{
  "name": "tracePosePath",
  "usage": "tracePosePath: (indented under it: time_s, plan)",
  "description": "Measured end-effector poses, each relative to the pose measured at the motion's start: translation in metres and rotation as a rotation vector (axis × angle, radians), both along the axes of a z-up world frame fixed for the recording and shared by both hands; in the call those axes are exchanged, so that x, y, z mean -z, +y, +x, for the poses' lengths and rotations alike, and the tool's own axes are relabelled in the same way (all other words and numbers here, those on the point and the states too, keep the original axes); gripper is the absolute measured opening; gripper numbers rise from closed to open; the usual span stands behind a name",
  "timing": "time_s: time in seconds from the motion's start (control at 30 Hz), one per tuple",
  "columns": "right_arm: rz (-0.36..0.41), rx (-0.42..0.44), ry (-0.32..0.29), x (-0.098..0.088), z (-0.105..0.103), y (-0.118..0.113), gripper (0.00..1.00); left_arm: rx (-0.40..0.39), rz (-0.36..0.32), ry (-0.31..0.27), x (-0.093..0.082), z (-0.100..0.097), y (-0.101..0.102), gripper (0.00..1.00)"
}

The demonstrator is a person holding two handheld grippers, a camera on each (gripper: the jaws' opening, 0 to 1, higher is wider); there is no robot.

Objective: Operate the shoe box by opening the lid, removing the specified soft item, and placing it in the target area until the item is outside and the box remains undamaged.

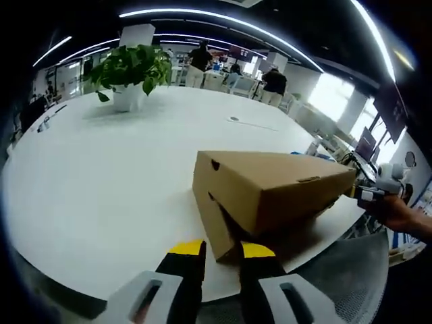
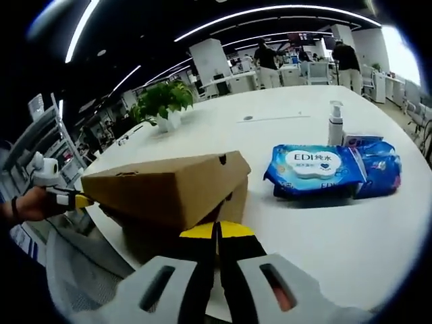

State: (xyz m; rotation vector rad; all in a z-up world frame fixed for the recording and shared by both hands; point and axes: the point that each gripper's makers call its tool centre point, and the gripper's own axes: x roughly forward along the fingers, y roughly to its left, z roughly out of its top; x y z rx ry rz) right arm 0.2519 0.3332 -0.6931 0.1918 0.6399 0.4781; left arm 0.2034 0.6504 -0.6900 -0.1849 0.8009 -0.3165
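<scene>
Now the shoe box (image 1: 270, 196) lid sits lifted, contents hidden; left claw (image 1: 221, 250) released; right claw (image 2: 217, 231) clenched.

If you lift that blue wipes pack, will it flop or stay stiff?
The blue wipes pack would probably sag: its wrapper looks soft and puffy. Its glossy film might be a bit slippery. Lying flat on the white table, it shouldn't roll.

Cardboard shoe box (image 1: 270, 196) on white table (image 1: 101, 189), left gripper (image 1: 221, 250) near — jaws slightly apart
</scene>
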Motion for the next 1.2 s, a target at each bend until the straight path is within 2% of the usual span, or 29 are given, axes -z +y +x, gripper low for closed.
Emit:
tracePosePath:
  time_s: [0.13, 0.23, 0.43, 0.67, 0.8, 0.9, 1.0, 1.07, 1.2]
  plan:
    - [0.022, 0.029, 0.013, 0.003, -0.001, -0.007, 0.00, -0.004, 0.021, 0.018, 0.006, -0.003, 0.002, 0.17]
    - [0.011, 0.024, 0.016, 0.004, -0.002, -0.007, 0.00, -0.012, -0.002, 0.012, 0.006, -0.001, 0.002, 0.18]
    - [0.016, 0.013, 0.030, 0.007, -0.005, -0.002, 0.00, -0.016, -0.004, 0.011, 0.005, 0.000, 0.003, 0.18]
    - [0.014, 0.003, 0.015, 0.001, -0.003, -0.004, 0.00, -0.050, -0.059, -0.021, -0.004, 0.002, 0.005, 0.19]
    - [0.076, 0.024, 0.004, -0.009, 0.001, -0.006, 0.03, -0.059, -0.071, -0.045, -0.011, 0.004, 0.004, 0.21]
    - [0.113, 0.032, -0.002, -0.016, 0.002, -0.006, 0.07, -0.069, -0.109, -0.065, -0.019, 0.006, 0.000, 0.23]
    - [0.222, 0.084, -0.003, -0.021, 0.007, -0.006, 0.08, -0.054, -0.107, -0.055, -0.015, 0.008, -0.005, 0.25]
    - [0.258, 0.065, 0.022, -0.018, 0.004, 0.000, 0.13, -0.043, -0.113, -0.040, -0.012, 0.008, -0.011, 0.25]
    - [0.246, -0.009, 0.062, -0.007, -0.005, 0.015, 0.23, -0.022, -0.103, 0.002, -0.002, 0.008, -0.018, 0.25]
